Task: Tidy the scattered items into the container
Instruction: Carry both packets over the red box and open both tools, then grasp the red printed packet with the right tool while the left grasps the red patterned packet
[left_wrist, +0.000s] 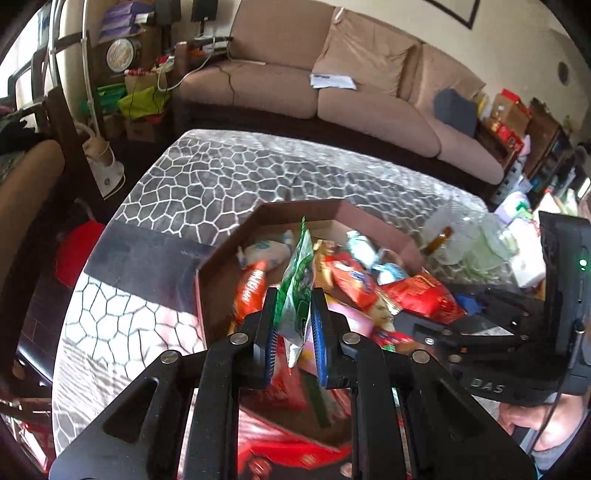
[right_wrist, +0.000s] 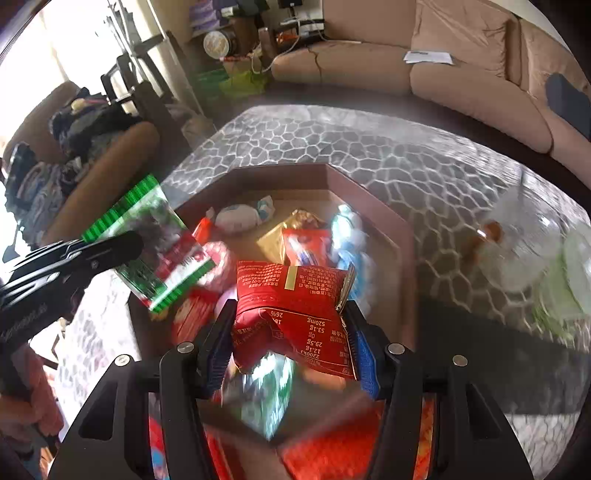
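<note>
My left gripper (left_wrist: 293, 306) is shut on a green snack packet (left_wrist: 295, 284), held upright above the near side of the brown octagonal box (left_wrist: 295, 210). The packet also shows in the right wrist view (right_wrist: 147, 240), at the left with the left gripper's body. My right gripper (right_wrist: 290, 321) is shut on a red snack packet (right_wrist: 295, 306), held above the same box (right_wrist: 369, 195). The red packet shows in the left wrist view (left_wrist: 417, 295) at the right. Several wrapped snacks and candies lie inside the box.
The box stands on a table with a grey cobblestone-pattern cloth (left_wrist: 207, 177). Clear glassware and a brown bottle (left_wrist: 441, 240) stand on the table right of the box. A brown sofa (left_wrist: 332, 92) is behind, and a chair at the left.
</note>
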